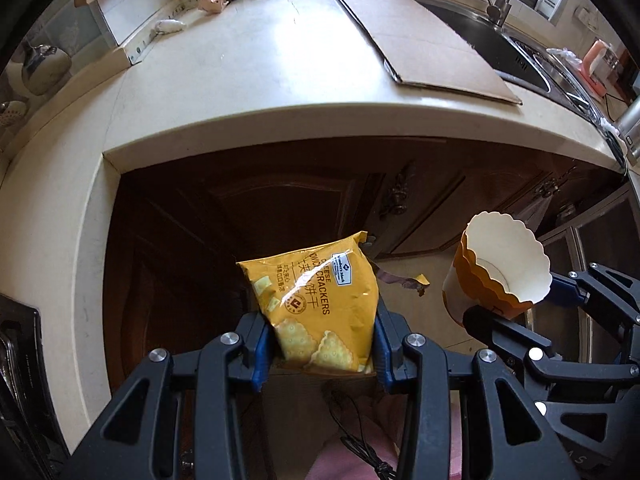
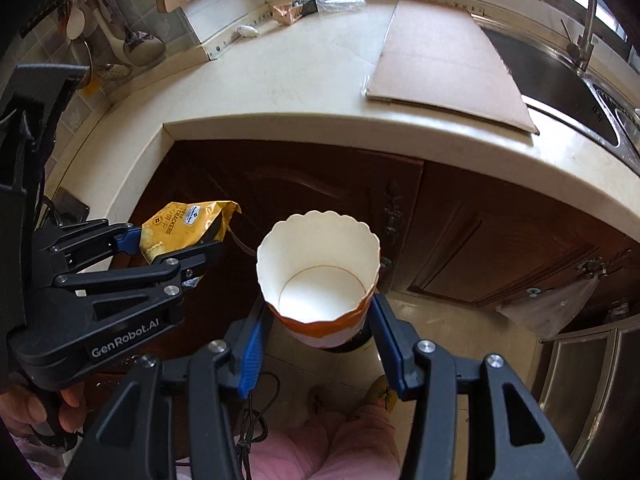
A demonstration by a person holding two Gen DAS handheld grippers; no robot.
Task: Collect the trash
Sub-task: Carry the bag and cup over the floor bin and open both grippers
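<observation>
Before the counter (image 1: 248,92), left gripper (image 1: 322,354) pinches a cracker bag (image 1: 316,304); right gripper (image 2: 320,344) clamps an empty paper cup (image 2: 320,272).

My left tongs pinch a yellow cracker bag (image 1: 316,312) upright; my right ones clasp an empty, scallop-rimmed orange-and-white paper cup (image 2: 320,280), its mouth tipped toward me.

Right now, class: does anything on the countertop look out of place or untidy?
Yes. Crumpled wrappers and a white wad lie against the back wall, uncollected. A flattened cardboard sheet partly covers the sink.
</observation>
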